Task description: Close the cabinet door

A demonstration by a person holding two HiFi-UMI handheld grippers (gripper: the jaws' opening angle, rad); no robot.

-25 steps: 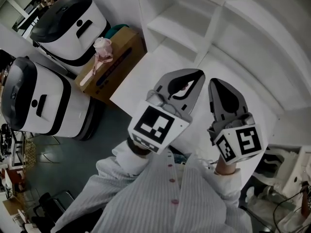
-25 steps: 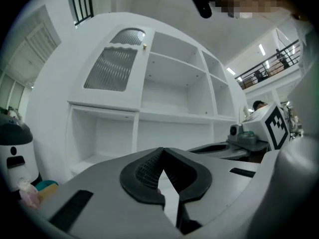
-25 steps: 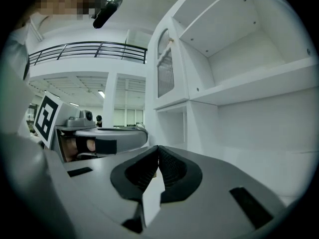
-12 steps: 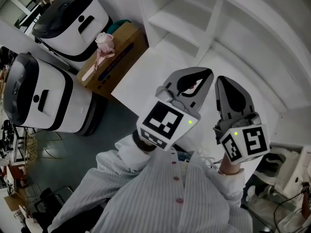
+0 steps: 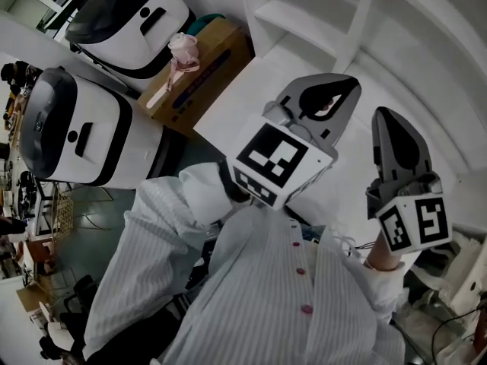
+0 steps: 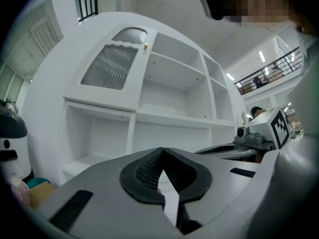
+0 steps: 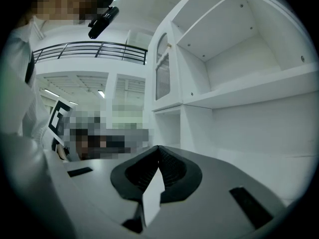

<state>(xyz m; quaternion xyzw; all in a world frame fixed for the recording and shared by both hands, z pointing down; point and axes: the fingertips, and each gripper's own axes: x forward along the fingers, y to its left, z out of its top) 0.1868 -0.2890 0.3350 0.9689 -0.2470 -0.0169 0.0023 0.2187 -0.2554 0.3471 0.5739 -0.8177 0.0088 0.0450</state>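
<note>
We stand facing the white cabinet [image 5: 358, 23] with both tools held level in front of its lower shelves, side by side but apart. The left gripper [image 6: 162, 152] has its jaws together with nothing between them. The jaws of the right gripper [image 7: 158, 151] also meet at the tips and hold nothing.

To our left there is little room to move. A cardboard box [image 5: 204, 65] carrying a pink object [image 5: 183, 50] sits against the cabinet's lower corner. Two white-and-black machines [image 5: 84, 128] stand just beyond it on the floor. Ahead of us, the shelf edges and uprights form the nearest boundary.

The cabinet door [image 6: 110, 66] is in the upper left compartment, above and to the left of both grippers, and neither gripper touches it. It stands upright, with its long axis vertical and an arched top. Its ribbed pane faces the left gripper, and a small knob [image 6: 146, 46] sits at its right edge.

The head view does not show the door. The right gripper view shows it only narrowly, far along the cabinet front. From these views we cannot tell whether it sits flush or ajar.
</note>
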